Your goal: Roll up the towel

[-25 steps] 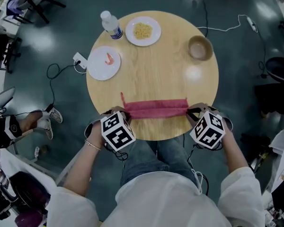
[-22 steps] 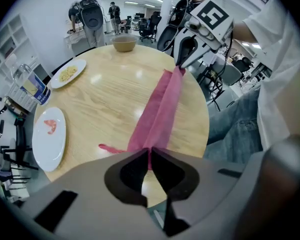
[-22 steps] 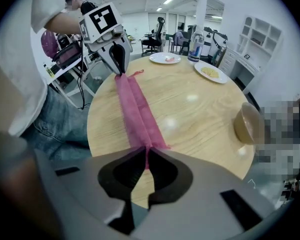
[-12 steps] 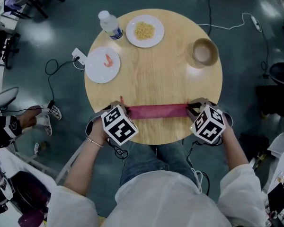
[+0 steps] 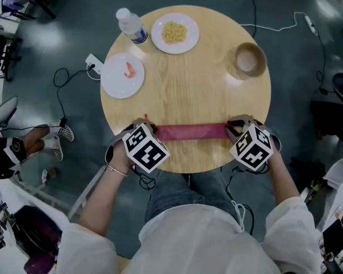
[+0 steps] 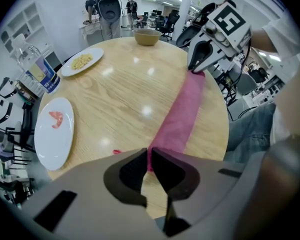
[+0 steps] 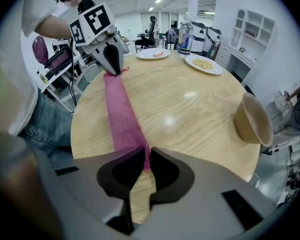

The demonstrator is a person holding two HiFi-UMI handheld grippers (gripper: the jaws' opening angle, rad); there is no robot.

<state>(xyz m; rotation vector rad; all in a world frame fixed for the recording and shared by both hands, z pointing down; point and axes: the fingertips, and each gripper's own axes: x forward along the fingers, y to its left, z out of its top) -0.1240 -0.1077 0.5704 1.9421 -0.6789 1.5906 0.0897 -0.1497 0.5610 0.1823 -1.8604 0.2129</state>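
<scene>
I'm mid-roll. My left gripper and right gripper pinch the ends of the towel, a narrow band at the table's 6 o'clock. The right jaws have just eased open slightly. Next I'd re-pinch and turn both ends evenly.

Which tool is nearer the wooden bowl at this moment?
Right. The right tool pinches the end of the towel nearest the bowl, almost straight below it in the head view; the left tool holds the opposite end, farther away.
</scene>
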